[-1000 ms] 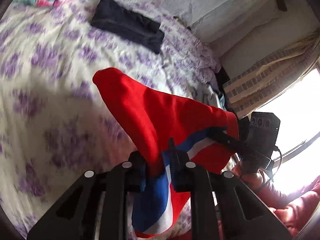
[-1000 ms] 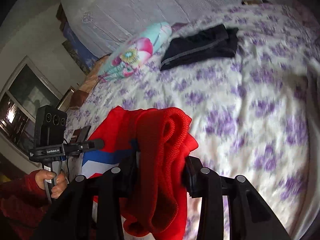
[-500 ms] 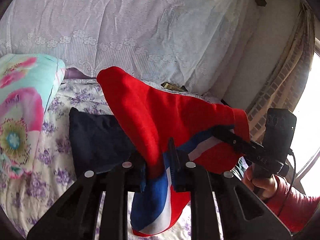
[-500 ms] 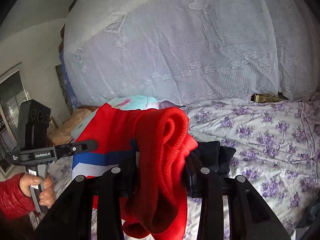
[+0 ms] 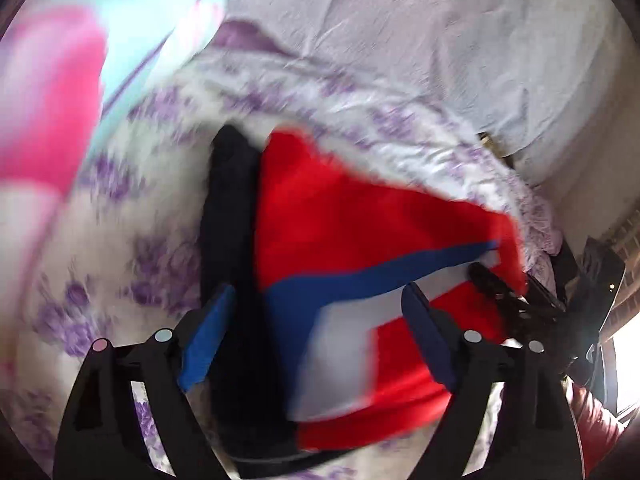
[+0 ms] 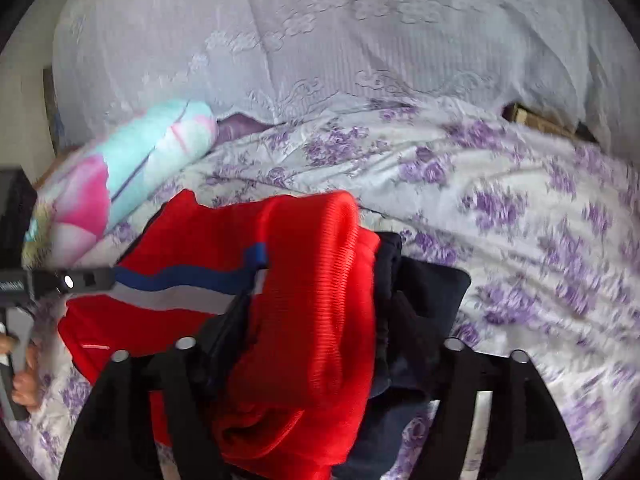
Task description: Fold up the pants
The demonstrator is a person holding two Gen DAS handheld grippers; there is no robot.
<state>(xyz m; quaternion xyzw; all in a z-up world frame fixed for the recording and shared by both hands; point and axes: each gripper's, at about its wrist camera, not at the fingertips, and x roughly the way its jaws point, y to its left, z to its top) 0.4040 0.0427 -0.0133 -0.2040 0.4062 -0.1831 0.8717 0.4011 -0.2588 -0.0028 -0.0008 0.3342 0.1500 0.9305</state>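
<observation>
The folded red pants with a blue and white stripe lie on top of a folded dark garment on the bed. My left gripper is open, its blue-padded fingers spread either side of the pants. In the right wrist view the red pants rest on the dark garment. My right gripper is open, its fingers wide apart around the ribbed waistband. The left gripper's tip shows at the pants' left edge.
The bed has a white sheet with purple flowers. A teal and pink pillow lies at the left. A white lace cover rises behind. A window and curtain are at the right.
Both grippers have carried the red pants forward and down onto the dark folded garment, then opened and let go of them. The views are blurred by motion.
</observation>
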